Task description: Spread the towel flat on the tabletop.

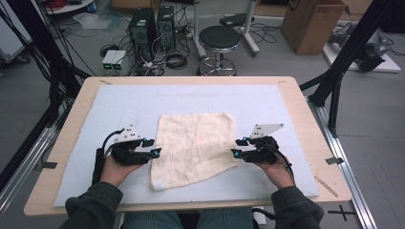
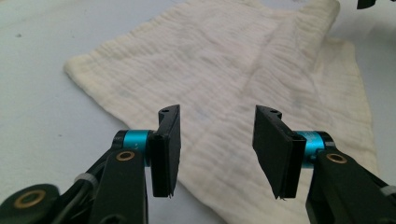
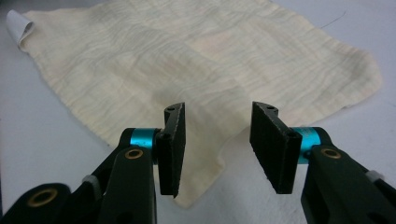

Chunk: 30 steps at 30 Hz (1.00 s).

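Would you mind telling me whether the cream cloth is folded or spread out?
Spread out: the cream cloth lies flat in a single layer on the pale mat, with only its near-left corner slightly rolled.

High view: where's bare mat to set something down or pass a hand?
Free: the wide strip of mat between the cloth and the table's far edge, plus the far left and far right corners. A thin strip runs along the near edge. Crowded: the cloth's two sides, where the left gripper and right gripper sit, both open.
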Each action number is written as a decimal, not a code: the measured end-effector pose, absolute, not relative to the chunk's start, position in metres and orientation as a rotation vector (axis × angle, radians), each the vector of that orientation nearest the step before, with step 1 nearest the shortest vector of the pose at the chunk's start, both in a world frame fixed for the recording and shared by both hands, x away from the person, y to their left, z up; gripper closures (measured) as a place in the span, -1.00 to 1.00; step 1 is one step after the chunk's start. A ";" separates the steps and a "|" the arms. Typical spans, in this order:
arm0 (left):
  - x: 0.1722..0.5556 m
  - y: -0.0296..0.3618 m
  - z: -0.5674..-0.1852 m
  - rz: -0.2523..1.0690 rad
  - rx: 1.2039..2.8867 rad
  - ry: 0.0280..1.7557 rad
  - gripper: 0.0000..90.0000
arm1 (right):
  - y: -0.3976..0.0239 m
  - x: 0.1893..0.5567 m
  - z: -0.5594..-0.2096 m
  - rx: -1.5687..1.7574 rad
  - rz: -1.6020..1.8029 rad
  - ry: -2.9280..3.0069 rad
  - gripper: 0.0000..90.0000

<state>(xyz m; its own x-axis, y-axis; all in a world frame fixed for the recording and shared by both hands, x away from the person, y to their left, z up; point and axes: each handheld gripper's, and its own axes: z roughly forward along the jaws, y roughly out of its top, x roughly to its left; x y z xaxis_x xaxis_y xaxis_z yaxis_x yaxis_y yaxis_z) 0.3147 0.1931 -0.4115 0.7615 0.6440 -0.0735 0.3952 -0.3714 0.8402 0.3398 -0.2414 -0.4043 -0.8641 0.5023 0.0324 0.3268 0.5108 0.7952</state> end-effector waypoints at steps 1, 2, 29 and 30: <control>0.312 0.193 -0.412 0.336 2.012 0.777 0.13 | -0.242 0.337 -0.406 0.715 1.281 2.552 0.23; 0.308 0.193 -0.413 0.334 2.000 0.772 0.11 | -0.242 0.335 -0.408 0.711 1.286 2.552 0.24; 0.276 0.192 -0.446 0.153 2.133 0.654 0.29 | -0.228 0.329 -0.441 0.601 1.179 2.743 0.62; 0.276 0.193 -0.446 0.160 2.139 0.650 0.34 | -0.227 0.328 -0.441 0.603 1.178 2.746 0.68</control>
